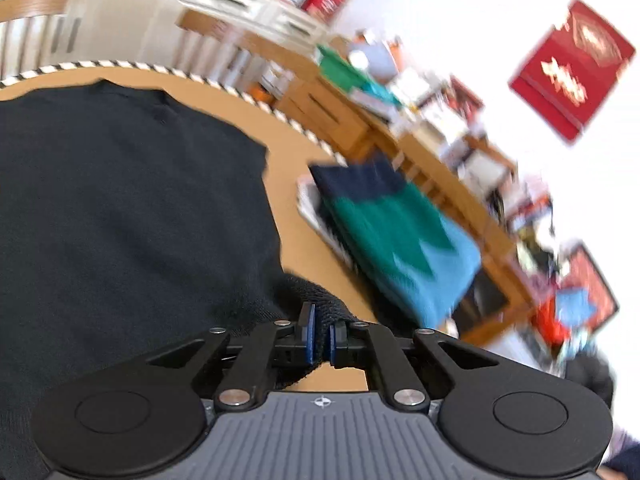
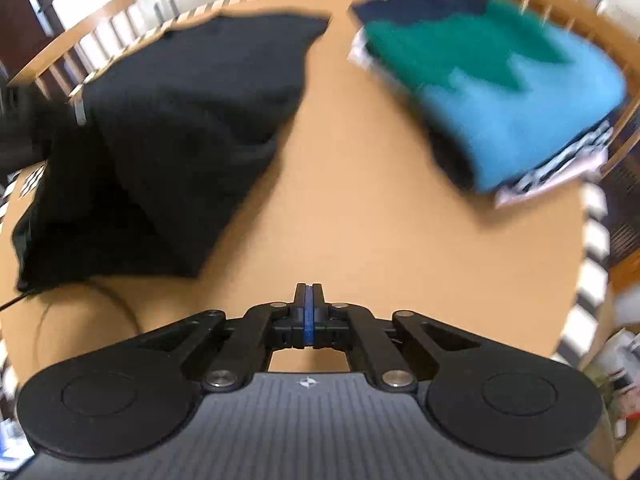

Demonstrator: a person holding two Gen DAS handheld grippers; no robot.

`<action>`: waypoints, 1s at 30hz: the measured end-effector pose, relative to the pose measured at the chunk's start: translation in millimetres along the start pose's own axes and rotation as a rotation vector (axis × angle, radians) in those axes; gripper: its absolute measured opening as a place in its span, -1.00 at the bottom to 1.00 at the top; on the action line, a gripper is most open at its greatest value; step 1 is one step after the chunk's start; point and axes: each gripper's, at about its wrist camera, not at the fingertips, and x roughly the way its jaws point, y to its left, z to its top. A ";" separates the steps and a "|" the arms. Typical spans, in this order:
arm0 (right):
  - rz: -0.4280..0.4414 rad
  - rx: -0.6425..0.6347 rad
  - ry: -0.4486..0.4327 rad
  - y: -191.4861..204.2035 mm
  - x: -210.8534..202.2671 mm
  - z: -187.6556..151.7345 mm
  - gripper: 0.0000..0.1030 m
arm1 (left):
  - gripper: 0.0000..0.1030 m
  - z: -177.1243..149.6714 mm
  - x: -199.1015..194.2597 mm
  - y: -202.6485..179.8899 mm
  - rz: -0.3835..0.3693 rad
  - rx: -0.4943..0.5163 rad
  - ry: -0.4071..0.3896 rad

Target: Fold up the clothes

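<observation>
I keep my left tool (image 1: 319,330) clamped on the black knit garment's (image 1: 120,200) edge to lift a fold, right tool (image 2: 308,312) pressed together empty over the tan worktop (image 2: 360,220) beside it.

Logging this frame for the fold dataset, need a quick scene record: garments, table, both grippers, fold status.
table: round, tan top, striped edge
black garment: spread on table, partly bunched, not folded flat
stack: folded clothes, teal and green on top, apart from black garment
left gripper: shut on black garment, a fold of cloth between the pads
right gripper: shut, nothing between the pads, over bare table
image quality: motion blur in both views
</observation>
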 end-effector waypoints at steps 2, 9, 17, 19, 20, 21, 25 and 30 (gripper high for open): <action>0.012 -0.046 -0.083 3.6 -9.5 1.8 -0.86 | -0.89 -7.3 5.8 3.5 -0.002 -0.019 0.022; 0.132 -0.321 -0.206 57.8 -18.1 -5.2 -0.17 | -0.84 11.7 3.8 19.1 -0.025 -0.091 0.017; -0.061 -0.414 -0.253 112.6 18.5 1.1 -0.17 | -0.81 29.8 5.8 15.7 -0.034 -0.097 0.003; -0.105 -0.389 -0.273 103.5 22.9 0.7 -0.43 | -0.77 27.4 4.6 16.8 -0.038 -0.098 0.007; -0.105 -0.358 -0.274 95.3 22.0 2.5 -0.59 | -0.74 25.7 5.0 17.5 -0.039 -0.097 0.012; -0.098 -0.327 -0.269 87.9 21.4 5.2 -0.85 | -0.73 23.7 6.0 18.4 -0.036 -0.095 0.016; -0.075 -0.276 -0.253 64.9 19.7 12.6 -0.95 | -0.62 12.7 9.2 21.1 0.003 -0.054 0.027; -0.020 -0.230 -0.219 49.4 12.6 19.8 -0.96 | -0.26 -21.9 0.0 24.3 0.129 0.088 0.039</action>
